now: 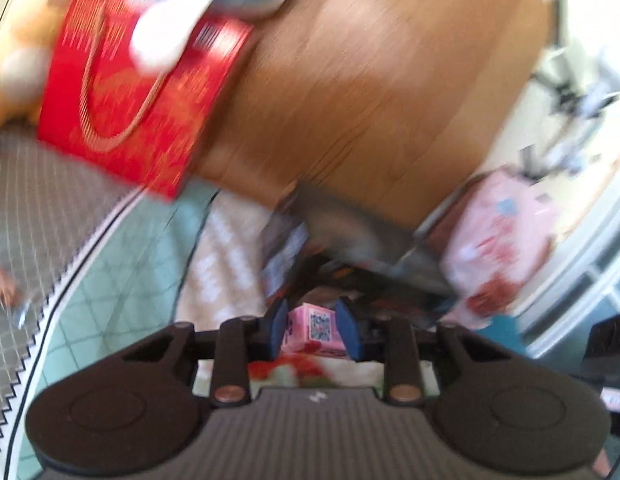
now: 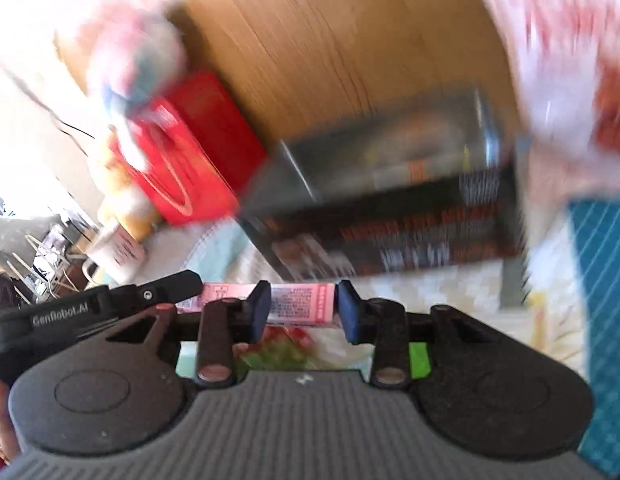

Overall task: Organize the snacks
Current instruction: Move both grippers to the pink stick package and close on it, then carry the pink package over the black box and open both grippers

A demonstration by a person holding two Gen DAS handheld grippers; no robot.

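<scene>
- Left hand-held gripper [image 1: 313, 327] points forward and somewhat downward; its blue pads [image 1: 277, 326] press the narrow sides of a pink carton [image 1: 312, 330].
- Right hand-held gripper [image 2: 302, 311] is pitched alike, its pads [image 2: 260, 312] clamped on the same carton's long side.

Both views are smeared by motion blur, so the print on the red bag [image 1: 122, 104] can't be read, and the pink-and-white stuff on top of it runs off the top edge as shapeless colour. The dark box [image 2: 389, 216] in the right wrist view has orange and white lettering that's just streaks, and the pink pack [image 2: 565, 60] at top right is cut by the edge. The pink carton [image 1: 313, 330] is partly hidden behind the blue pads [image 1: 276, 328], and its small print stays too fine to read.
</scene>
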